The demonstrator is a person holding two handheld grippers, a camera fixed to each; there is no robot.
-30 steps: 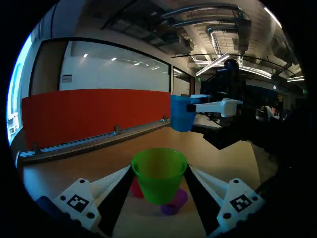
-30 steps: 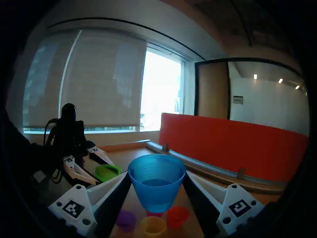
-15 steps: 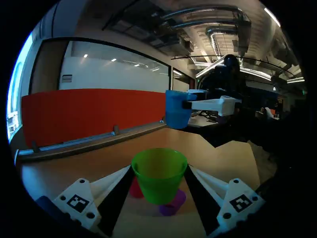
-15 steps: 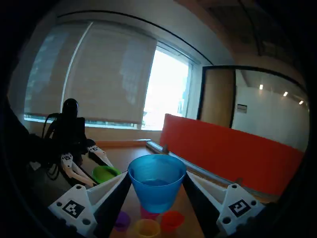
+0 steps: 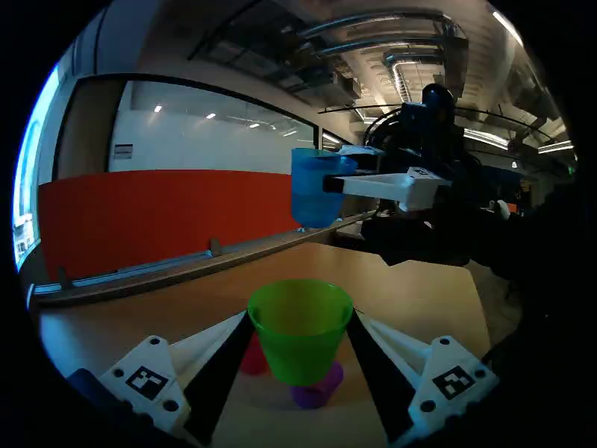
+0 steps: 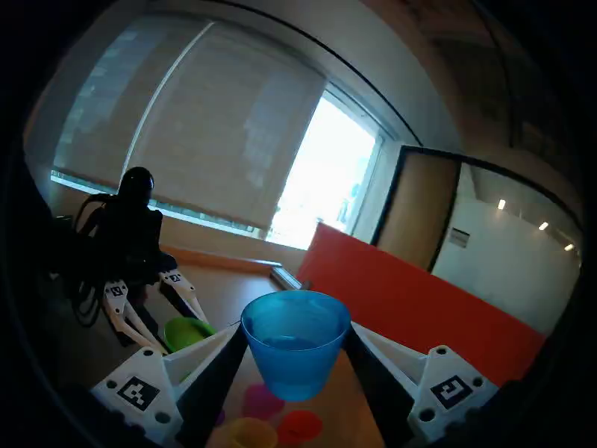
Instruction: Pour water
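Note:
In the left gripper view my left gripper (image 5: pixel 300 332) is shut on an upright green cup (image 5: pixel 300 326) held above the wooden table (image 5: pixel 418 291). Higher up and farther off, my right gripper (image 5: pixel 339 183) holds a blue cup (image 5: pixel 315 187) in the air. In the right gripper view my right gripper (image 6: pixel 295 347) is shut on that blue cup (image 6: pixel 295 342), which has water in its bottom and tilts a little. The green cup (image 6: pixel 186 331) and the left gripper (image 6: pixel 153 313) sit lower left there.
Small cups lie on the table under the grippers: pink (image 5: pixel 254 357) and purple (image 5: pixel 313 390) in the left gripper view; pink (image 6: pixel 261 401), red (image 6: pixel 298 427) and yellow (image 6: pixel 242 433) in the right gripper view. A red partition (image 5: pixel 164 213) runs along the table's far edge.
The right gripper has carried the blue cup up and to the left, nearer over the green cup, and tilted upward. The left gripper with the green cup has stayed put.

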